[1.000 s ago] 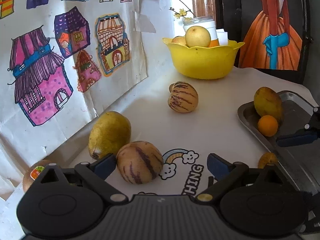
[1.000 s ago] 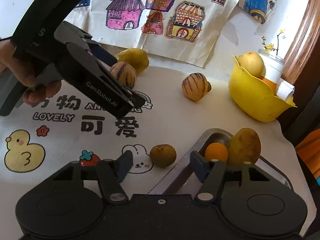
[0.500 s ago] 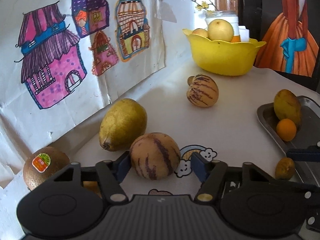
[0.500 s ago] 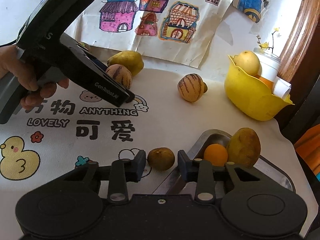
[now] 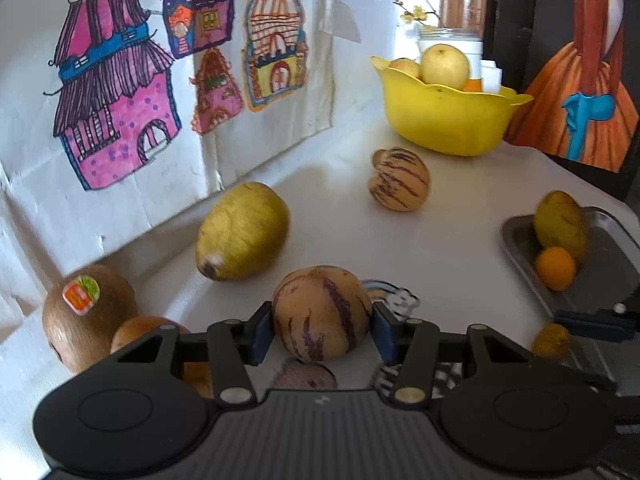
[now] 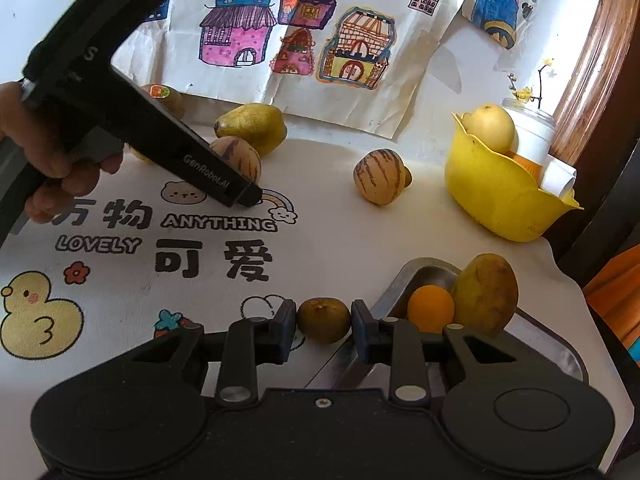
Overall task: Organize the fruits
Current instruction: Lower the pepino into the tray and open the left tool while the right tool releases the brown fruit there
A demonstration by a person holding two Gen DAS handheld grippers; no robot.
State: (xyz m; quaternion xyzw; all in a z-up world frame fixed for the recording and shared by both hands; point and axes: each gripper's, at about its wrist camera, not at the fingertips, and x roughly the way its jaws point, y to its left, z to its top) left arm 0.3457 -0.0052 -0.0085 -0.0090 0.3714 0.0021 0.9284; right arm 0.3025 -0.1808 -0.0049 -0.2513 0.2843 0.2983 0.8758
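Note:
A striped tan melon (image 5: 320, 312) sits on the printed tablecloth between the blue pads of my left gripper (image 5: 322, 330). Its jaws are closing and both pads touch the melon's sides. In the right wrist view a small brown-green fruit (image 6: 323, 318) lies beside the metal tray (image 6: 400, 284). My right gripper (image 6: 323, 326) has it between its jaws, which are closing with the pads pressed on it. The tray holds a mango (image 6: 486, 296) and a small orange (image 6: 431, 307).
A green-yellow pear (image 5: 242, 232) and a stickered kiwi (image 5: 88, 312) lie by the drawing-covered wall. A second striped melon (image 5: 400, 180) sits mid-table. A yellow bowl (image 5: 444, 120) with fruit stands at the back. A hand (image 6: 60, 168) holds the left gripper.
Both grippers went from wide open to closed around their fruit. The left gripper also came nearer the striped melon and rolled slightly.

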